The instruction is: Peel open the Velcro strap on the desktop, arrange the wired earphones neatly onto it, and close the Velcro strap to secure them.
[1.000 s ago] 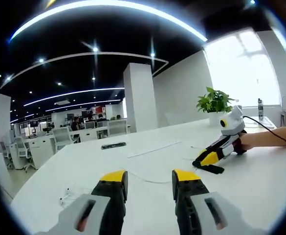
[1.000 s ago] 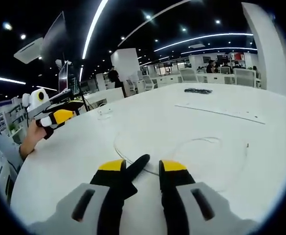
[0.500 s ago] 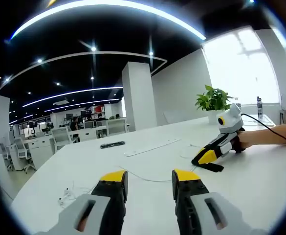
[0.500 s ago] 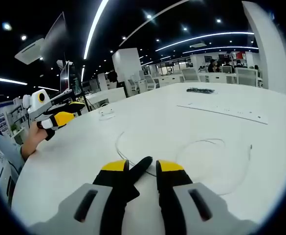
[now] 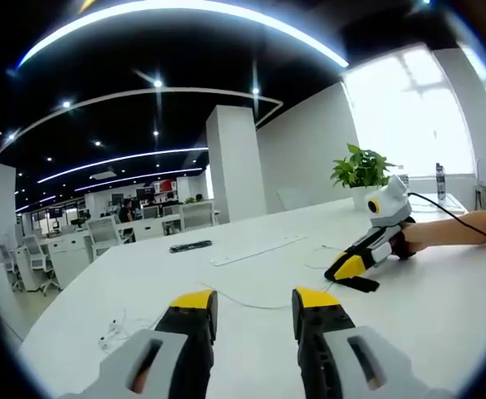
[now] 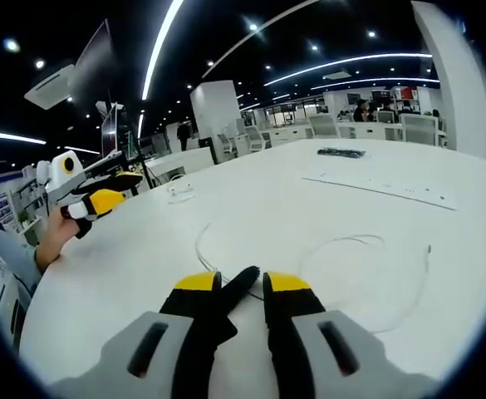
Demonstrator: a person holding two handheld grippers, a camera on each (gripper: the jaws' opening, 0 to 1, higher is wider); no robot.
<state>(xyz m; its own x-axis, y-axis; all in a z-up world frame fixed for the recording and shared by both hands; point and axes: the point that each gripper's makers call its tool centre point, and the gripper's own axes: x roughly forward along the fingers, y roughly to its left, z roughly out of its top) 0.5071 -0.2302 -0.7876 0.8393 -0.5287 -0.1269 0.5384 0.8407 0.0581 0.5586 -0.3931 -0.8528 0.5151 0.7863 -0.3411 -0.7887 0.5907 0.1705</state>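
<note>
Between the right tongs [image 6: 243, 283], seemingly pinched, lies the black strap [image 6: 236, 284].

Smooth white table [image 6: 326, 208] with a faint sheen; matt black Velcro strap [image 6: 236, 285]; thin glossy white earphones [image 6: 342, 243] cable; right gripper [image 6: 241, 287] tips yellow plastic

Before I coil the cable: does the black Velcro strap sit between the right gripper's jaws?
Yes, the black Velcro strap lies between the right gripper jaws, poking past their yellow tips.

No text, label or number can be read anywhere.
</note>
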